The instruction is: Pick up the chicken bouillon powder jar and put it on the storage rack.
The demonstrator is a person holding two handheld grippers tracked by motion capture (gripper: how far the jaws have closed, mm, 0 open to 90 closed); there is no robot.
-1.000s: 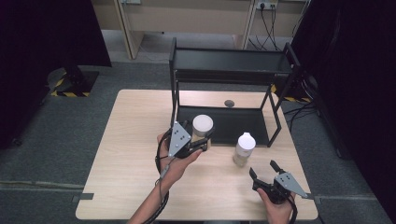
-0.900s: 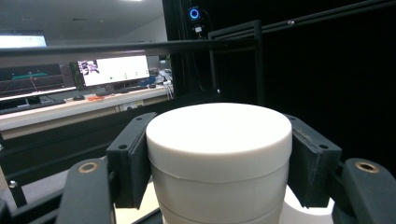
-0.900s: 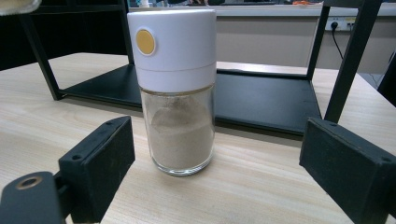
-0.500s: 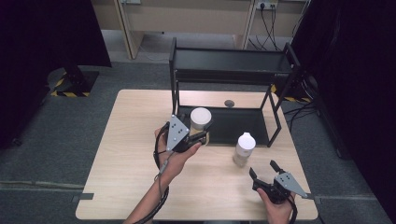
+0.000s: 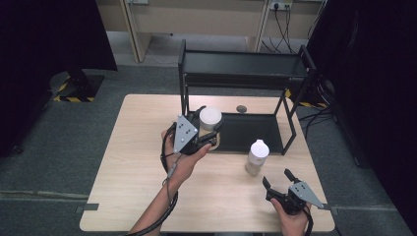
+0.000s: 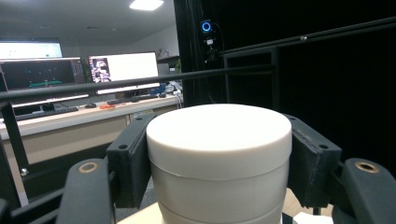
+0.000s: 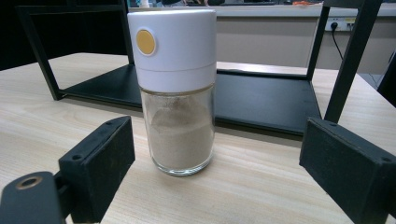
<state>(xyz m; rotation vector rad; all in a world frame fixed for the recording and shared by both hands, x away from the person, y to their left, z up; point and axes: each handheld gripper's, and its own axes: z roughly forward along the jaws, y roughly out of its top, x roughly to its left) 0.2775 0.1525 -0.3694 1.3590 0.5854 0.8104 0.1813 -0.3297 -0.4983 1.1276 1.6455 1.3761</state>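
Wood table (image 5: 123, 196), black rack (image 5: 246, 73) at far side | left tool (image 5: 209, 132) clamps white jar (image 5: 210, 118) at rack's left edge | right tool (image 5: 278, 179) wide, near shaker (image 5: 256, 157) | step: shelving jar; next: set down, release.

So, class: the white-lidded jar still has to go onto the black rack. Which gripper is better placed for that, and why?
Left. The left gripper is shut on the white-lidded jar at the black rack. The right gripper is open near the table's front edge, facing the spice bottle, apart from it.
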